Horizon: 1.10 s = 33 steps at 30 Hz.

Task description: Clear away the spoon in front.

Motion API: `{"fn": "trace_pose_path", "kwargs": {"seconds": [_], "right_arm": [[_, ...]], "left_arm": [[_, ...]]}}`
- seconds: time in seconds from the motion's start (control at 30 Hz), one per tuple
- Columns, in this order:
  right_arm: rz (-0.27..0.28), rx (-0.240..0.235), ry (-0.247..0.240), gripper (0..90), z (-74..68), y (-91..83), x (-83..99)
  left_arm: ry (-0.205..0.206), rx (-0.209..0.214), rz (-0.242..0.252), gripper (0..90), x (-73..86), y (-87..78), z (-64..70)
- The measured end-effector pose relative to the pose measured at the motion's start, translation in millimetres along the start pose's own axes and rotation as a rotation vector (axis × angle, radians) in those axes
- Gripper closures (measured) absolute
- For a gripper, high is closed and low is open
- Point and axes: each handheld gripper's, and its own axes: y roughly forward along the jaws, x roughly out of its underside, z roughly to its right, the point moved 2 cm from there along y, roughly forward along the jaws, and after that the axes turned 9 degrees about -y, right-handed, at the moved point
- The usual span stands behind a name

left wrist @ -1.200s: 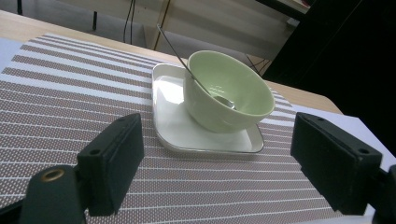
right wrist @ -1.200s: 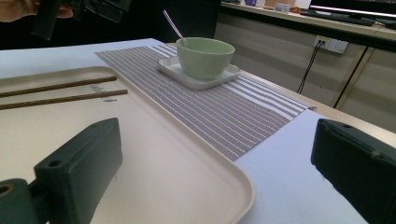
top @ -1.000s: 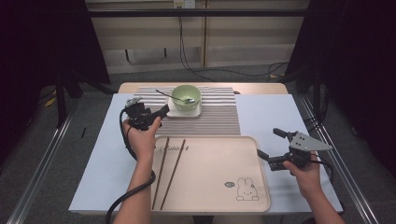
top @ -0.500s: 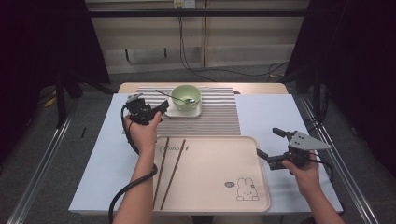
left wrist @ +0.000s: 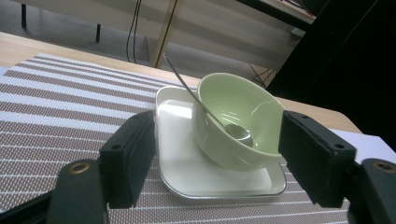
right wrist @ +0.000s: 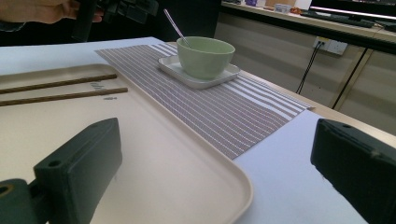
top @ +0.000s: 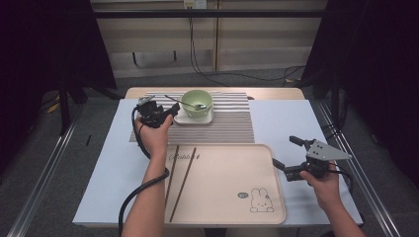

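A pale green bowl (top: 197, 102) with a metal spoon (top: 175, 100) in it stands on a white square plate (top: 185, 119), on a striped placemat (top: 232, 126). My left gripper (top: 170, 111) is open just left of the plate. In the left gripper view its jaws (left wrist: 217, 140) stand wide apart in front of the plate (left wrist: 187, 161) and bowl (left wrist: 233, 109), with nothing between them. My right gripper (top: 283, 151) is open at the right edge of the beige tray (top: 222, 192). In the right gripper view it (right wrist: 217, 163) hangs over the tray's corner (right wrist: 154, 154).
Two brown chopsticks (top: 182, 183) lie on the tray's left part, and a bunny print (top: 261, 200) marks its near right corner. A white sheet (top: 286, 123) covers the table around the mat. Cables trail on the floor behind the table.
My left gripper has edged a little forward toward the plate. The right gripper has stayed about where it was.
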Motion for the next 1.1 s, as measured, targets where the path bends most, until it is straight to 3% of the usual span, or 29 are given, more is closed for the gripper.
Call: {"fn": "trace_pose_path", "kwargs": {"seconds": [0.1, 0.3, 0.8, 1.1], "right_arm": [[0.001, 0.006, -0.001, 1.5, 0.0, -0.2, -0.1], [0.001, 0.002, 0.002, 1.6, -0.6, -0.1, -0.3], [0.005, 0.005, 0.005, 1.7, -0.8, 1.0, 0.0], [0.005, 0.005, 0.008, 1.7, -1.0, 1.5, 0.2]], "left_arm": [[0.023, -0.003, 0.011, 31.6, -0.7, 2.1, -1.7], [-0.027, -0.003, 0.026, 34.6, -1.4, 7.4, 0.0], [-0.06, -0.046, 0.062, 49.4, -3.9, 21.9, -2.5], [-0.116, -0.064, 0.079, 54.7, -2.4, 33.7, -9.9]]}}
